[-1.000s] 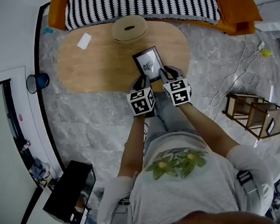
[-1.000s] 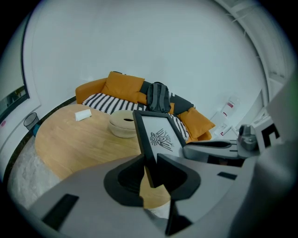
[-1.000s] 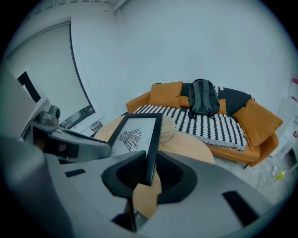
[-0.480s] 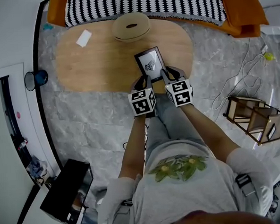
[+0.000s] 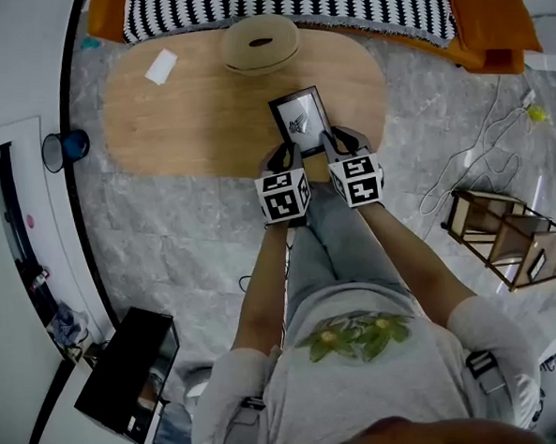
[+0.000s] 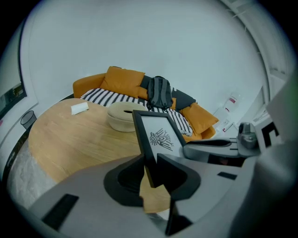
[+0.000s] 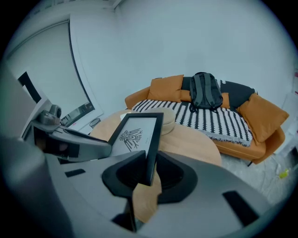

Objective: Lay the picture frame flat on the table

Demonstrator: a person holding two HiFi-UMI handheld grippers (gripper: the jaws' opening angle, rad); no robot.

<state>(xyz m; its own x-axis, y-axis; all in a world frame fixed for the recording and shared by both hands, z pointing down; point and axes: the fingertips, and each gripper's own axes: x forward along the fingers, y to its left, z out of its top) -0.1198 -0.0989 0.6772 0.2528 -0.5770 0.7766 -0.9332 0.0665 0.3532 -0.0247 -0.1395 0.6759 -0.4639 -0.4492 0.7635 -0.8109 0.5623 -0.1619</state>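
Where the white card [image 5: 161, 67] lies: far left on the wooden table [image 5: 188, 128], well apart from me.
Round lidded container [image 5: 260, 43]: at the table's far edge, beyond the frame.
Left gripper [image 6: 150, 168]: my jaws are partly closed, pinching the frame's left edge near its bottom corner.
Picture frame [image 5: 300, 121]: held up between my two grippers at the table's near edge, print facing me; I cannot tell if its bottom touches the wood.
Right gripper [image 7: 150, 169]: my jaws are likewise clamped on the frame's right edge.
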